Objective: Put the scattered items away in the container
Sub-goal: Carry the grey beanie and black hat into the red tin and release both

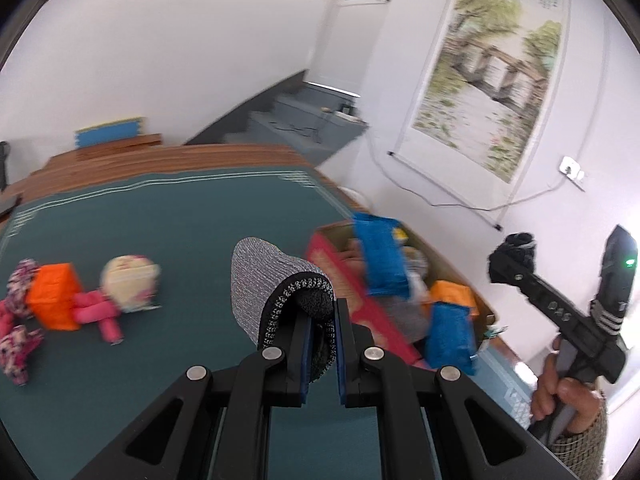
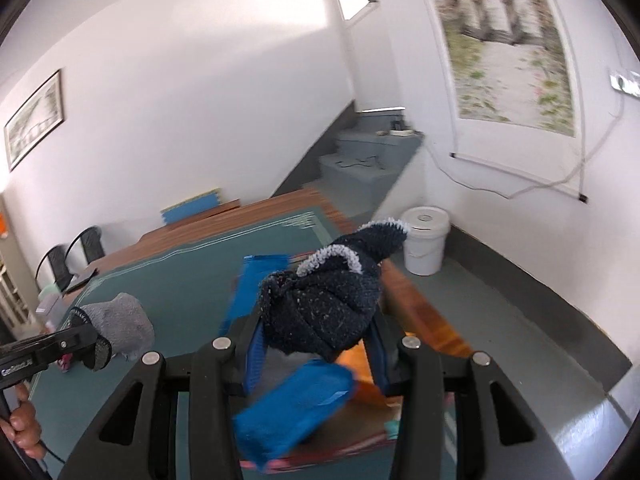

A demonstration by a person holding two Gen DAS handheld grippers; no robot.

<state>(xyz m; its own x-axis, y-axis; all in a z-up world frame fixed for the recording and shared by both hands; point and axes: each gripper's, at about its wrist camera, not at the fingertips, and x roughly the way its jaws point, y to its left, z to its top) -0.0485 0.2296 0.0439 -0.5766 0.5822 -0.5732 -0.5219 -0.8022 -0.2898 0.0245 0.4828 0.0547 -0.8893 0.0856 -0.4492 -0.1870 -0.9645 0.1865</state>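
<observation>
My left gripper [image 1: 322, 322] is shut on a grey sock [image 1: 264, 276] with a black speckled cuff, held above the teal mat. The container, a cardboard box with a red side [image 1: 340, 276], lies just right of it with blue packets [image 1: 382, 256] and an orange packet [image 1: 452, 292] inside. My right gripper [image 2: 320, 344] is shut on a dark navy sock bundle [image 2: 324, 308] with a pale trim, over the box; a blue packet [image 2: 294, 404] lies below it. In the left wrist view the right gripper [image 1: 510, 258] hangs right of the box.
On the mat's left lie an orange packet [image 1: 54, 296], a doll in pink [image 1: 120, 292] and pink patterned cloth [image 1: 16, 320]. The wooden table edge [image 2: 424, 312] drops to a grey floor with a white bucket [image 2: 424, 240]. A hand [image 1: 568, 396] grips the right tool.
</observation>
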